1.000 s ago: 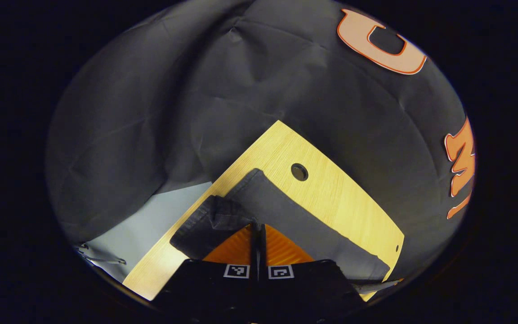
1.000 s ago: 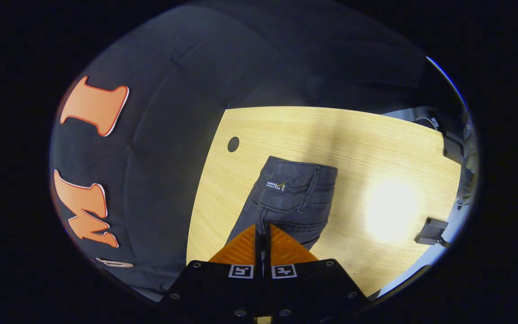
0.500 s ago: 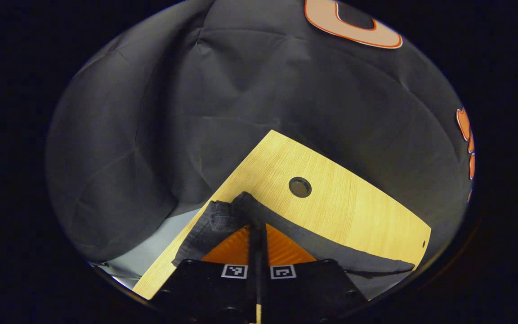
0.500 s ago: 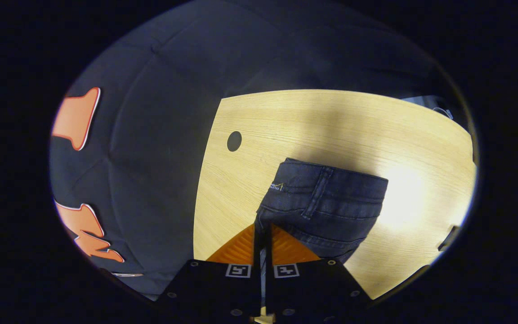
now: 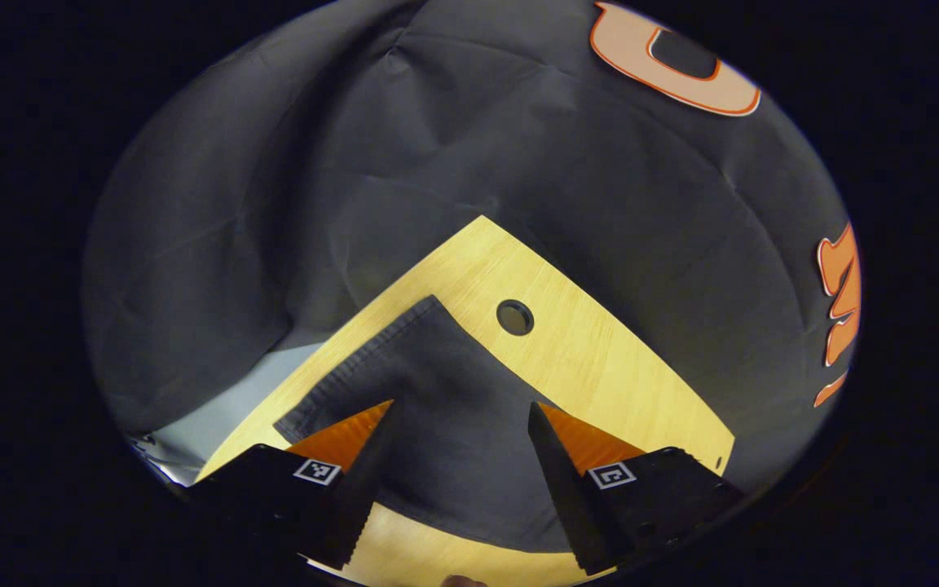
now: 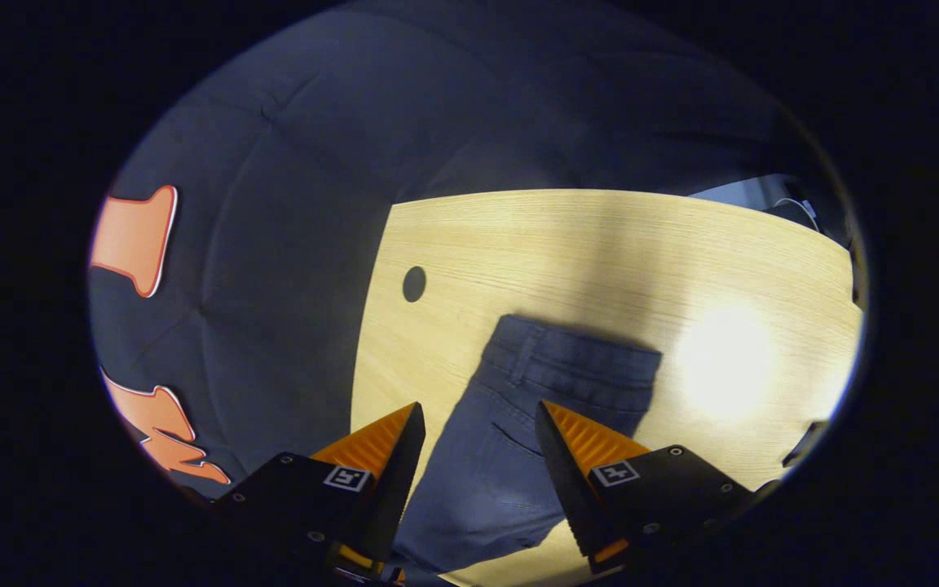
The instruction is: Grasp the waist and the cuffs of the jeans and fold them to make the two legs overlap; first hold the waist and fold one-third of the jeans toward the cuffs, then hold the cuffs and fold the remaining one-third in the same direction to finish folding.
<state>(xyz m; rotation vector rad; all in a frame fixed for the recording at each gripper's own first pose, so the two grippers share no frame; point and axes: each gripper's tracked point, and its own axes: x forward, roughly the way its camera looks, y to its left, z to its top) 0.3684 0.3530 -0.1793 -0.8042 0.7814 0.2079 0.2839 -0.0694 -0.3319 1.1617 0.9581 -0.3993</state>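
Note:
Dark jeans lie flat on a light wooden table. In the left gripper view the cuff end of the jeans (image 5: 429,391) spreads toward the table's corner, and my left gripper (image 5: 461,420) stands open just above it with the cloth showing between the fingers. In the right gripper view the waist end of the jeans (image 6: 551,371), with its waistband and belt loop, rests on the table (image 6: 600,244). My right gripper (image 6: 479,424) is open over the seat of the jeans, holding nothing.
A round cable hole (image 5: 514,316) sits in the table (image 5: 600,367) near the cuff end, also seen as a cable hole (image 6: 414,283) left of the waist. Black cloth walls close in behind. A grey floor strip (image 5: 217,408) lies past the table's left edge.
Both grippers were shut on the jeans, left on the cuffs and right on the waist; both have opened. The lifted cloth has dropped and now lies flat on the table.

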